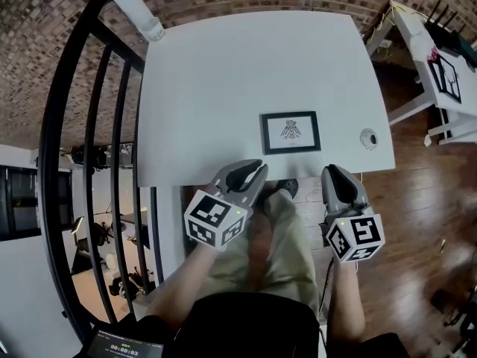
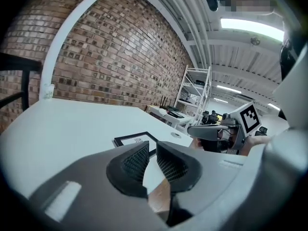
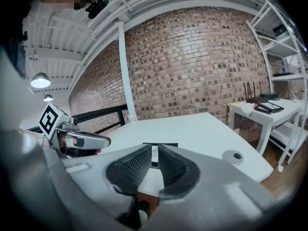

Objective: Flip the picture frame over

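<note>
We noted the table (image 1: pixel 223 73) top as white, smooth and matt. The picture frame (image 1: pixel 291 132) had a black matt moulding around a white paper print. The left gripper (image 2: pixel 151 146) and the right gripper (image 3: pixel 155 150) both looked moulded in grey matt plastic. Their pads (image 2: pixel 134 160) were black with a fine cross-hatched texture. The brick wall (image 3: pixel 192 66) was rough and unglazed, the floor (image 1: pixel 425 222) glossy brown wood, the railing (image 1: pixel 91 125) black-painted metal and the trousers (image 1: pixel 291 237) plain khaki cloth.
</note>
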Motion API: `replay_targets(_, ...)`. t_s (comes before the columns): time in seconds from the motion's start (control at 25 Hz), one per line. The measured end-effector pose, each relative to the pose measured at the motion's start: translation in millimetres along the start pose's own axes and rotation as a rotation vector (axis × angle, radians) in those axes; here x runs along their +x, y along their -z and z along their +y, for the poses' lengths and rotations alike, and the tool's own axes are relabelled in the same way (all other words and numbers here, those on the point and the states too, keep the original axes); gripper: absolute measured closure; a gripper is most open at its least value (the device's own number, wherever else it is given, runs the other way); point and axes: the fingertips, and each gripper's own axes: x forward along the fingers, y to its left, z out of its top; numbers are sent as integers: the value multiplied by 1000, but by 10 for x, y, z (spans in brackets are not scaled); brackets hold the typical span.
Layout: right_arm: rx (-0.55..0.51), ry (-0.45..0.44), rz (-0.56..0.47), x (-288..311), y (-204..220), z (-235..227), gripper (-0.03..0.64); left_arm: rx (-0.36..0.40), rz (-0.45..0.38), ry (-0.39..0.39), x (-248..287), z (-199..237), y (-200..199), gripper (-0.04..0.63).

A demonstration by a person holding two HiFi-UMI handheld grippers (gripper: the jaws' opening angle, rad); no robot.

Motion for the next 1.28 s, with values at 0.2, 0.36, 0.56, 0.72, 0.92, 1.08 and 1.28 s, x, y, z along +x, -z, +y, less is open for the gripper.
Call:
replay_targets(0.2,11,2,72,370,118,-224,536,-3,69,-48,331,205,149,517)
replay_targets(0.36,55,-11,148,693,273,-324,490,-23,117,-100,516,420,291,489)
replay_targets(0.56,113,3,241,966,482,-448,451,-41,161,-130,698,581,426,471)
replay_targets(0.72,152,37,273,991,564,-489,448,-32,194,-144,722,616,431,466)
replay_targets(0.92,148,50,329,1036,583,-512,449,-2,291,-178,762,667,499,463)
replay_targets(1.08,125,52,383,1061,630,-505,449,-16,349,-161,808,650,499,463)
replay_targets(1.28,140,50,438,1048,663,-505,449,-54,371,-134,853,625,451,465)
